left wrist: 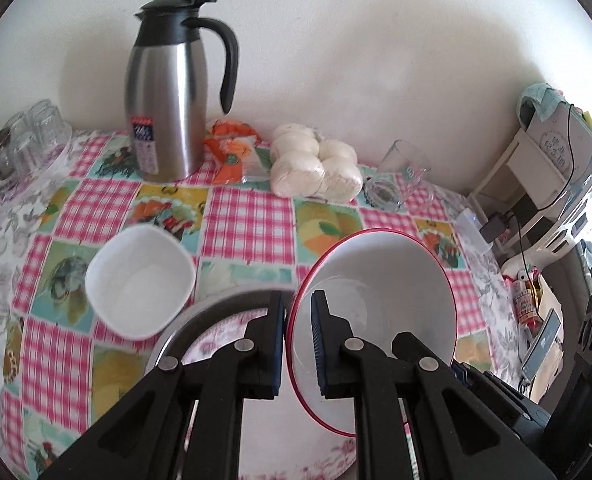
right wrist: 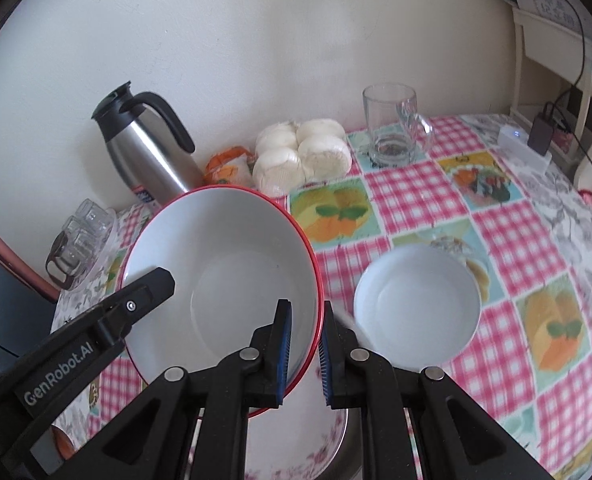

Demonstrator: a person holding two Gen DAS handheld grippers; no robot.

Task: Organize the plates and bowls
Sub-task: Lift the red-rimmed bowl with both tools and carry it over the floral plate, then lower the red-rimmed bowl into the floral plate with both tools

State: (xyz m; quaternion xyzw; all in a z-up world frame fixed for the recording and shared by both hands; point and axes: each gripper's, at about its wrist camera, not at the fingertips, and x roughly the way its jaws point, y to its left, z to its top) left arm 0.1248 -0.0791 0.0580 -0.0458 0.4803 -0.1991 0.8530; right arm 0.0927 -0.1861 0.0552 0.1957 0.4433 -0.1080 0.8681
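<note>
You have both grippers — left gripper (left wrist: pixel 299 344) and right gripper (right wrist: pixel 306 354) — clamped on the red-rimmed bowl (right wrist: pixel 220 264), lifted above the floral plate (left wrist: pixel 224 336); the square bowl (left wrist: pixel 140 280) and round bowl (right wrist: pixel 415 304) remain unstacked.

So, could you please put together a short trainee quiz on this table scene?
1. True or false: only the right gripper is clamped on the red-rimmed bowl.
2. The glass mug near the wall is: A) upright, B) lying on its side, C) upside down.
3. What lies directly under the held bowl?

Key:
1. False: the left gripper is clamped on the opposite side of the rim.
2. A.
3. A flower-patterned dish.
</note>
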